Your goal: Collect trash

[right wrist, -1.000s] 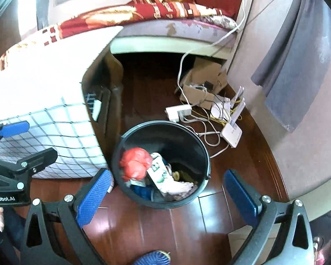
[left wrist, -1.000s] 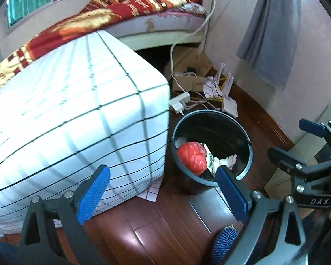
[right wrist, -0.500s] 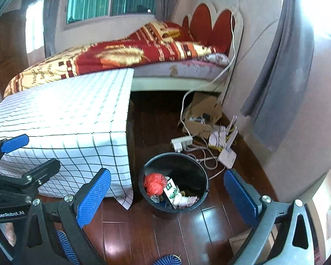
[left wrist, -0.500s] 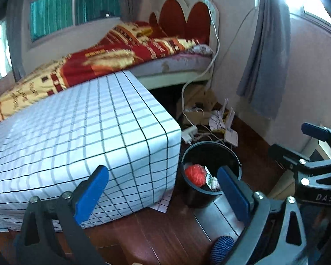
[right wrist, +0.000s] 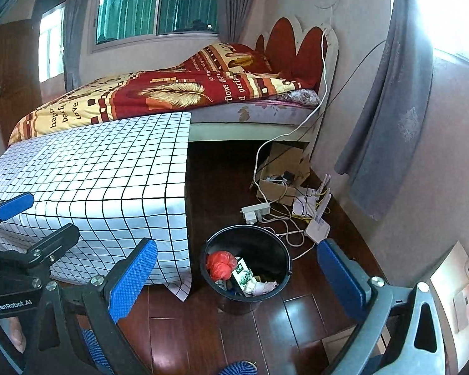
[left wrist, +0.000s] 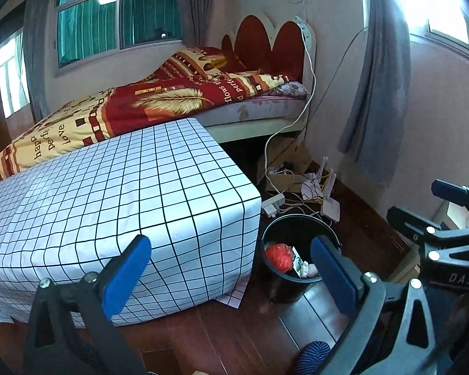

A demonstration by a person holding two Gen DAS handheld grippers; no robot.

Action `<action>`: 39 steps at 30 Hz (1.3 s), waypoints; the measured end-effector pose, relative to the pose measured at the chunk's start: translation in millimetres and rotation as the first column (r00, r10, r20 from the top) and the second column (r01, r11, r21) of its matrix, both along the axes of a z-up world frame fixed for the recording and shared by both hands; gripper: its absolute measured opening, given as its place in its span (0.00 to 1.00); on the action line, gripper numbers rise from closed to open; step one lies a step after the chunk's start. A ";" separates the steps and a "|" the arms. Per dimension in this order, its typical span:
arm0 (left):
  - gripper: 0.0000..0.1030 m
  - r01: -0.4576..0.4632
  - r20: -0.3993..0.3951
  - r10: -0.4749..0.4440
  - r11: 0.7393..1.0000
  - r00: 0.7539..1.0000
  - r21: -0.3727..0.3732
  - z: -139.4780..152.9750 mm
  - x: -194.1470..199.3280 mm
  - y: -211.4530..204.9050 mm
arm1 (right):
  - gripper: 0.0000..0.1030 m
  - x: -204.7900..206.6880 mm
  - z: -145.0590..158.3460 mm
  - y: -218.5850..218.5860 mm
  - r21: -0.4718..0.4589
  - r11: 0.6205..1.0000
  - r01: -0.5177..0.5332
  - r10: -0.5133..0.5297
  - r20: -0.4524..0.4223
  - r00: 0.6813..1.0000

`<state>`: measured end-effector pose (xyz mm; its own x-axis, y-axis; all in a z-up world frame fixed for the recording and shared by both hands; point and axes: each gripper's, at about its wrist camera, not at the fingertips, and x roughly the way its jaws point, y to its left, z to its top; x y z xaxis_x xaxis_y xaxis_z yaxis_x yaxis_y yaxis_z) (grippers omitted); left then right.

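While gaping, both tongs [left wrist: 231, 273] [right wrist: 237, 275] empty.

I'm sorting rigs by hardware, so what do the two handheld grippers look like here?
The left gripper and right gripper match: black skeletal frames with silver screws and two fingers faced with textured blue pads. White lettering marks them, "GenRobot.AI" on the left, "DAS" on the right. No cables show.

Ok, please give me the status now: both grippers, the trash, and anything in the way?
Left hand-held gripper open, empty. Right hand-held gripper open, empty. Trash inside black bin. Nothing blocking.
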<state>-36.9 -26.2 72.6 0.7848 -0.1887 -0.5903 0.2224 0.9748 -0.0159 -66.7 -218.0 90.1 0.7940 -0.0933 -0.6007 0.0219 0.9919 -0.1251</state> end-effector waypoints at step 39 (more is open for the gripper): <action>1.00 0.019 0.020 -0.019 1.000 1.000 0.014 5.1 -7.0 -1.6 | 1.00 -7.0 3.1 -2.8 0.006 1.000 -0.001 0.001 0.015 1.000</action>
<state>-43.9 -27.8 77.7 0.7931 -0.1953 -0.5769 0.2407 0.9706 0.0023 -73.7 -220.9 93.2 0.8029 -0.0889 -0.5895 0.0228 0.9927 -0.1185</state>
